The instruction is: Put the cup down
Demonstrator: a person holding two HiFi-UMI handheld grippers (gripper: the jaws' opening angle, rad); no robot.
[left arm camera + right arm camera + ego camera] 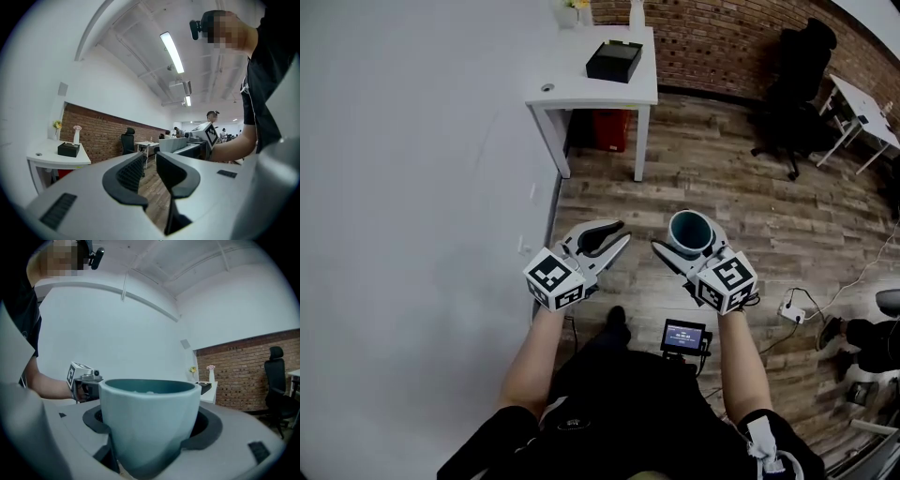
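Note:
A teal cup [691,232] stands upright, mouth up, between the jaws of my right gripper [688,240], held in the air high over the wooden floor. In the right gripper view the cup [149,418] fills the middle, and the dark pads [210,426] hug both its sides, so the right gripper [150,430] is shut on it. To its left, at about the same height, my left gripper [624,233] holds nothing. Its jaws are drawn together, and only a thin slit shows between them in the left gripper view [149,157].
A white table [581,92] with a black box [614,61] stands ahead against the white wall, a red bin [609,129] under it. A black office chair [797,66] is at the far right. A small screen device [684,335] and a power strip [793,309] lie on the floor.

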